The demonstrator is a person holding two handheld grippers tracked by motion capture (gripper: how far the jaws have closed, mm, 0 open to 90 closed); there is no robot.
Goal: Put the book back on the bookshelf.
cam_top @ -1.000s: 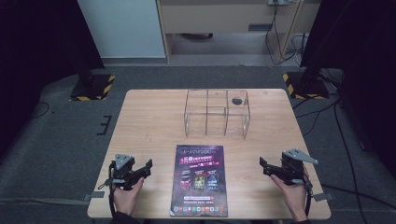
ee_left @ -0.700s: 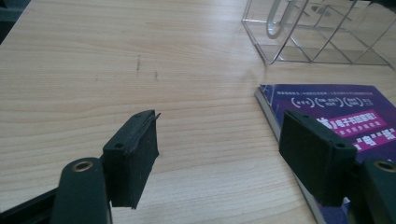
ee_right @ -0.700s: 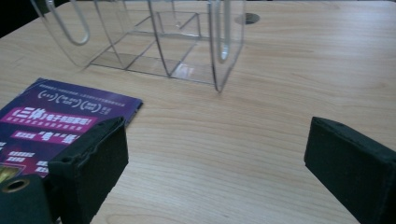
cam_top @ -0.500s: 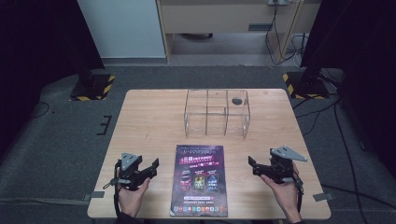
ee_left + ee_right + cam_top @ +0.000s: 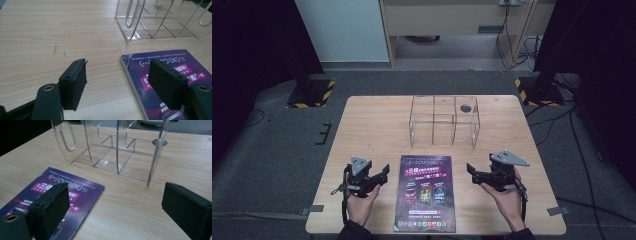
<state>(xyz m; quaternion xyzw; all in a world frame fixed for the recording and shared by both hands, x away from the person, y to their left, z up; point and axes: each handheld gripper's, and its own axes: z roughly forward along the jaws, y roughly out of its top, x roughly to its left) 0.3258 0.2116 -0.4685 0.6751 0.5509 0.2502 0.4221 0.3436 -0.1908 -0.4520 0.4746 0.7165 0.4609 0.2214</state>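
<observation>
Approach stage, by my reading: the left hand-held gripper (image 5: 383,173) and right hand-held gripper (image 5: 472,172), jaws spread and empty, flank the purple booklet (image 5: 426,192) lying flat at lower centre of the worktop (image 5: 372,125). The clear organizer (image 5: 444,121) stands above. Next probably requires closing on a booklet edge.

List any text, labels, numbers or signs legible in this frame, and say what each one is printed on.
None can be read.
Purple printed booklet lying flat on the wooden table: white and pink headline characters and small round badges on its cover, all too blurred to make out in any view.
Clear acrylic divided organiser: no print visible.
Black-and-yellow striped stand bases on the floor: hazard stripes, no words.
</observation>
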